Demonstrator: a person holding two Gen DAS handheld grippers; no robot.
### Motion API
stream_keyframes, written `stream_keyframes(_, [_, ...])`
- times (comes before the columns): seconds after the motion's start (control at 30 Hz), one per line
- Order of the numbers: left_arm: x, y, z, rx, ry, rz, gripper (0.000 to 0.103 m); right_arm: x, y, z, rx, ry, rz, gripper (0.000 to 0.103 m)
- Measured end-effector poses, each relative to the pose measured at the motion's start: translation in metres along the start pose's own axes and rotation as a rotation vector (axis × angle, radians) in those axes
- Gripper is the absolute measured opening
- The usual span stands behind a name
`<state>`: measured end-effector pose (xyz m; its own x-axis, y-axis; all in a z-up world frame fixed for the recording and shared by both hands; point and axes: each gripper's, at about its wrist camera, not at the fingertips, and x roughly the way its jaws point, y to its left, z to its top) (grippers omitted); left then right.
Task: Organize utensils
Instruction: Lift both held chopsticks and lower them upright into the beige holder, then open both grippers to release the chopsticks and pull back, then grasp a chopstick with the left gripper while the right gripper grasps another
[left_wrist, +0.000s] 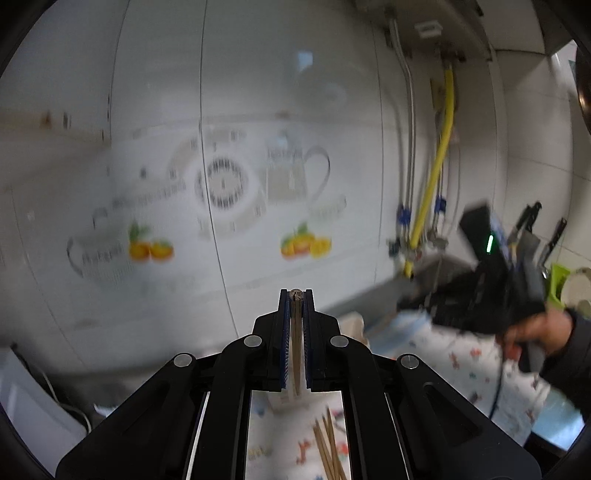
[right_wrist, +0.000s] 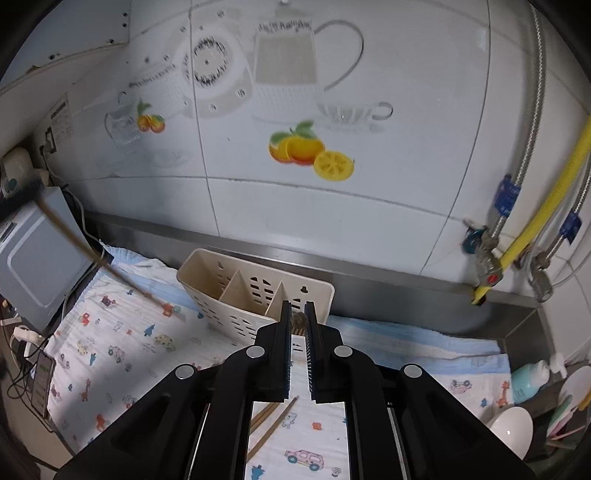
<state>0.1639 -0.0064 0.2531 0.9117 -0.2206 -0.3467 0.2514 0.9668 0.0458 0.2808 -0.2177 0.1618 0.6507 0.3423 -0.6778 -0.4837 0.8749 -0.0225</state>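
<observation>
Cream holder (right_wrist: 255, 295) beyond fingers (right_wrist: 284, 350); perhaps a chopstick end (right_wrist: 298, 320) between them.

Item one: utensil holder (right_wrist: 255, 295), three compartments side by side, on the cloth (right_wrist: 110, 332) at the back of my surface, just before the wall ledge. Item two: loose chopsticks (right_wrist: 271, 421) on the cloth, nearer than the holder. Item three: appliance (right_wrist: 37, 258) left of the cloth, phone (right_wrist: 41, 380) before it. Item four: bowl (right_wrist: 511, 430) and bottle (right_wrist: 528, 380), far right.

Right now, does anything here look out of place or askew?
Yes: the beige utensil holder sits tilted on the patterned cloth, its compartments seemingly empty, while loose chopsticks lie scattered on the cloth.
</observation>
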Motion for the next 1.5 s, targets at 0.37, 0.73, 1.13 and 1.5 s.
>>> stream_keyframes(0.37, [0.07,0.014,0.023,-0.018,0.041,0.059,0.005,0.0,-0.003,-0.004,-0.018,-0.043,-0.021,0.018])
stream_keyframes(0.73, [0.085,0.025,-0.013,-0.067,0.13,0.075,0.009,-0.066,0.011,-0.039,-0.018,-0.15,0.073,0.031])
stream_keyframes(1.13, [-0.003,0.01,-0.077,-0.076,0.186,0.039,0.028,-0.145,0.039,-0.107,-0.025,-0.167,0.192,0.035])
stream_keyframes(1.5, [-0.017,-0.018,-0.209,-0.104,0.403,-0.058,0.028,-0.145,0.056,-0.185,-0.012,-0.131,0.19,0.036])
